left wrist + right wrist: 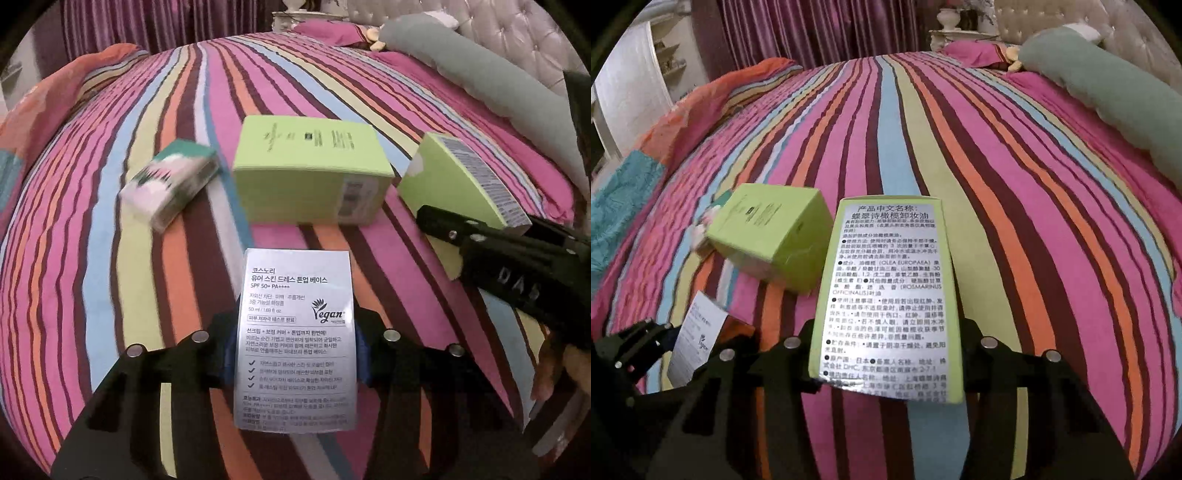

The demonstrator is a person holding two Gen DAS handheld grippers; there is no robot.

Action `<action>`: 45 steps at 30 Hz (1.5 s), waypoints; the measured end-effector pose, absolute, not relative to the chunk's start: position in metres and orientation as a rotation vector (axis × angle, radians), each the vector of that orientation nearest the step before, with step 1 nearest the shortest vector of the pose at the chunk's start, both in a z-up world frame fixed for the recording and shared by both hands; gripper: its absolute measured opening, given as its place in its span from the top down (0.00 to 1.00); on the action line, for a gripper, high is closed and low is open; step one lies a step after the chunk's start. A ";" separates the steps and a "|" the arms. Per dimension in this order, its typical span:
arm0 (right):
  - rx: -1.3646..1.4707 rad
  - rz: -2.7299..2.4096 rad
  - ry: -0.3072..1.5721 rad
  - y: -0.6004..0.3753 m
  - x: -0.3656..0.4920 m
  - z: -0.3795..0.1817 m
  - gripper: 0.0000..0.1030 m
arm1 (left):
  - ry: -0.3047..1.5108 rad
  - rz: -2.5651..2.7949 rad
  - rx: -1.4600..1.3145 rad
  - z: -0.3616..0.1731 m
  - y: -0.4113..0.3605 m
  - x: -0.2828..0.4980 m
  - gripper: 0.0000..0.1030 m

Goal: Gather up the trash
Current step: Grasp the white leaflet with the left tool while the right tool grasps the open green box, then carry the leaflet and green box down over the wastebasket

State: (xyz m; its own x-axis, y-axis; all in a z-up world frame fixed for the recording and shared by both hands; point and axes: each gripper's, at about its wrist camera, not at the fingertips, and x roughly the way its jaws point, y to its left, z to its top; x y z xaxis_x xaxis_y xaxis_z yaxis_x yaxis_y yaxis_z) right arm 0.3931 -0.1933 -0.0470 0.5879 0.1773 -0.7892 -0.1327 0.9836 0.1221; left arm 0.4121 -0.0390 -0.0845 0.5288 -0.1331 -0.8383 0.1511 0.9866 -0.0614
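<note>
My left gripper (pixel 295 350) is shut on a silver carton with Korean print (pixel 297 332), held above the striped bedspread (pixel 147 258). My right gripper (pixel 886 354) is shut on a tall green carton with a silver label (pixel 886 295); this carton also shows at the right of the left wrist view (pixel 461 184), with the right gripper's black body below it. A square green box (pixel 310 173) lies on the bed ahead, also in the right wrist view (pixel 772 236). A small pink and green box (pixel 170 184) lies to its left.
A grey-green bolster pillow (pixel 1108 85) lies along the tufted headboard (pixel 1052 18) at the right. A pink pillow (pixel 975 50) and a nightstand with a lamp (pixel 951 26) are at the back. An orange and teal blanket (pixel 639 158) lies at the left. Purple curtains (pixel 812 29) hang behind.
</note>
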 end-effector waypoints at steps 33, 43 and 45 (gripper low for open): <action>0.341 0.387 0.900 -0.222 0.128 -0.027 0.53 | 0.905 -0.145 -0.130 -0.054 0.027 0.128 0.54; 0.267 0.392 0.961 -0.208 0.084 -0.046 0.53 | 1.003 -0.159 -0.107 -0.098 0.010 0.073 0.54; 0.263 0.387 0.979 -0.207 0.079 -0.051 0.53 | 1.029 -0.161 -0.116 -0.108 0.007 0.067 0.54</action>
State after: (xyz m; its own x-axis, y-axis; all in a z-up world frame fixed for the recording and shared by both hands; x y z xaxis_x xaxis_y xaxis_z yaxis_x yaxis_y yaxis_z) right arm 0.0788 -0.2069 -0.0515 0.4983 0.4319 -0.7518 -0.1991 0.9009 0.3856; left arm 0.0673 0.0071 -0.1079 0.5058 -0.1877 -0.8420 0.0785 0.9820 -0.1717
